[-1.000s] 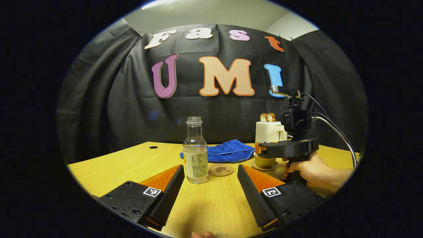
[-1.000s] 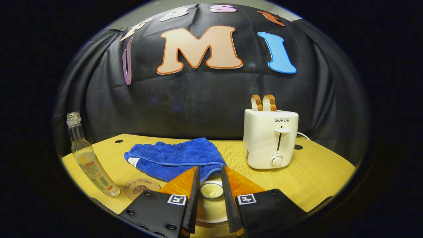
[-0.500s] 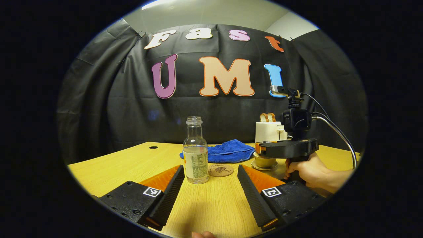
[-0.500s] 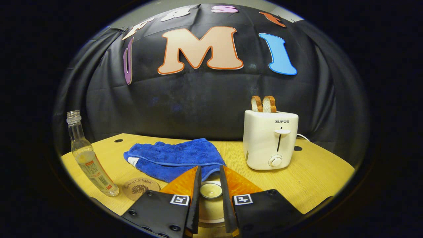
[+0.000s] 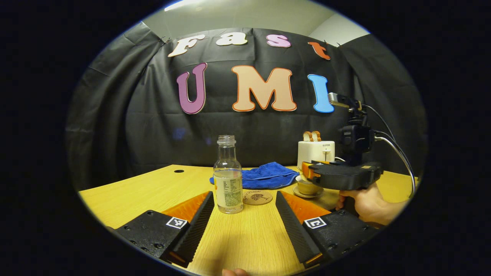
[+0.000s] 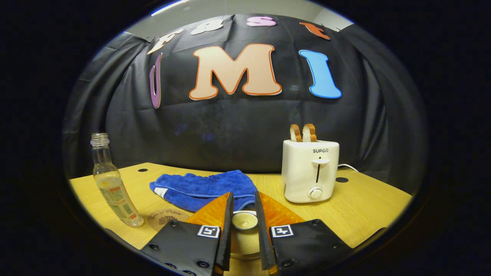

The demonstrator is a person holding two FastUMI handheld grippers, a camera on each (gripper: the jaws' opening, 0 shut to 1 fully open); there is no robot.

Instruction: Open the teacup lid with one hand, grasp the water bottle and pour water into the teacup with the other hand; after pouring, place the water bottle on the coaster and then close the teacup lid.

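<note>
Your right claw hides most of the teacup lid: in the right gripper view only its pale knob and a strip of rim show between the two fingers, which stand close on either side of it. Whether both fingers press on the lid cannot be told from here. In the left gripper view that same claw sits level above the teacup, its front end covering the cup's top, so the lid and the gap between lid and cup are hard to make out there. Your hand grips the handle low at the right edge, partly cut off by the view's rim.

Your left claw rests low over the counter with its fingers spread wide apart, holding nothing. The water bottle stands upright on the counter just ahead of the left finger, uncapped and part filled. The coaster lies flat just beside the bottle, between it and the teacup. Behind them lie a blue cloth and a toaster with two slices standing in it.
</note>
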